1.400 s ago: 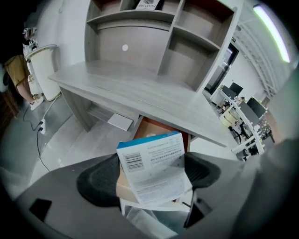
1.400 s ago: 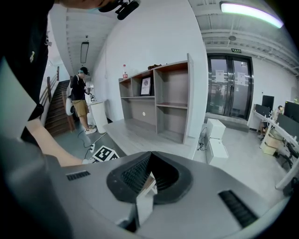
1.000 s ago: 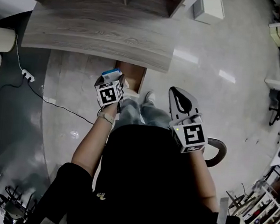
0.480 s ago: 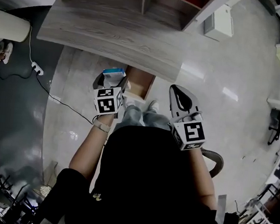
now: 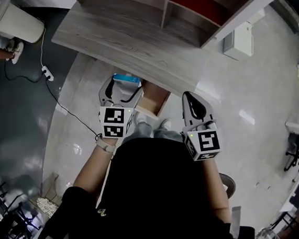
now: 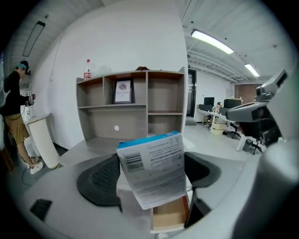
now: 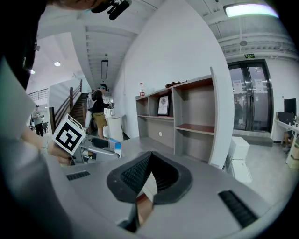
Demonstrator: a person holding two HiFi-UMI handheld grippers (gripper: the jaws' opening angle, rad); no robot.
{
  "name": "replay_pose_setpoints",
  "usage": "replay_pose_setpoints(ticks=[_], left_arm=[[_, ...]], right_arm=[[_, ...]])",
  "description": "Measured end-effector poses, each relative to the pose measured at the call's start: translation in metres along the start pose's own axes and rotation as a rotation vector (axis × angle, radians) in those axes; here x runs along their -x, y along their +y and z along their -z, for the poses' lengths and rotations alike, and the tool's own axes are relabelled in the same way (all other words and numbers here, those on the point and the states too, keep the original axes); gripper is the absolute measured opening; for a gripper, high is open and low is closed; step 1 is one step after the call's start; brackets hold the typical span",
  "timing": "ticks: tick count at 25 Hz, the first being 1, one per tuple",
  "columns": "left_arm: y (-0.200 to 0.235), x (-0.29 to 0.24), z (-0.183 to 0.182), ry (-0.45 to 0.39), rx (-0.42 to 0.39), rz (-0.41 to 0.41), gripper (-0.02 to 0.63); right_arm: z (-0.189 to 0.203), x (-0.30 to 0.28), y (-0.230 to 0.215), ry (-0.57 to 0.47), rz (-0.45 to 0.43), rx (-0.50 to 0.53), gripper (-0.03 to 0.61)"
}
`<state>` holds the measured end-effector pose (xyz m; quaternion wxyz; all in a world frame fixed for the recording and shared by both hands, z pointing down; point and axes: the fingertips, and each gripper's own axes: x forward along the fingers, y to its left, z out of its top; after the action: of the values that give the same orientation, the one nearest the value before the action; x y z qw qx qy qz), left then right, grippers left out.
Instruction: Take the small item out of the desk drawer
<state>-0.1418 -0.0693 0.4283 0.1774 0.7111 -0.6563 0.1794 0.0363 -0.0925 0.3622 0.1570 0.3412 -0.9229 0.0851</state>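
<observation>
Left tool point(image 5: 123, 87), pinching the small box point(image 5: 126, 79), has risen from the open drawer point(image 5: 153, 99) at centre frame toward the surface point(image 5: 120, 40) edge, so removal looks complete; right tool point(image 5: 192, 102) stays pressed together, empty.

The right gripper point(image 7: 151, 156) has its fingers together; the left gripper point(image 7: 105, 150) beside it grips a box point(image 7: 115, 146).

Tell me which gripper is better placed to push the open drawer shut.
Right, probably. The right gripper is shut with nothing between its jaws, and it hangs just beside the open drawer. The left gripper is shut on the small box, so it is busy.
</observation>
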Motion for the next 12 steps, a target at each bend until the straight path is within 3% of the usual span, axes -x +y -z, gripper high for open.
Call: replay_pose_setpoints(ticks=[4,12], left_arm=[[-0.004,0.016,-0.029,-0.091,-0.093,0.006,0.442],[0.001,0.047,-0.082,-0.243,-0.123,0.003,0.440]], right_arm=[[-0.016,-0.003,0.000,-0.029,-0.013,0.003,-0.005],[-0.046,-0.013,0.006,-0.084,-0.051,0.036,-0.004]])
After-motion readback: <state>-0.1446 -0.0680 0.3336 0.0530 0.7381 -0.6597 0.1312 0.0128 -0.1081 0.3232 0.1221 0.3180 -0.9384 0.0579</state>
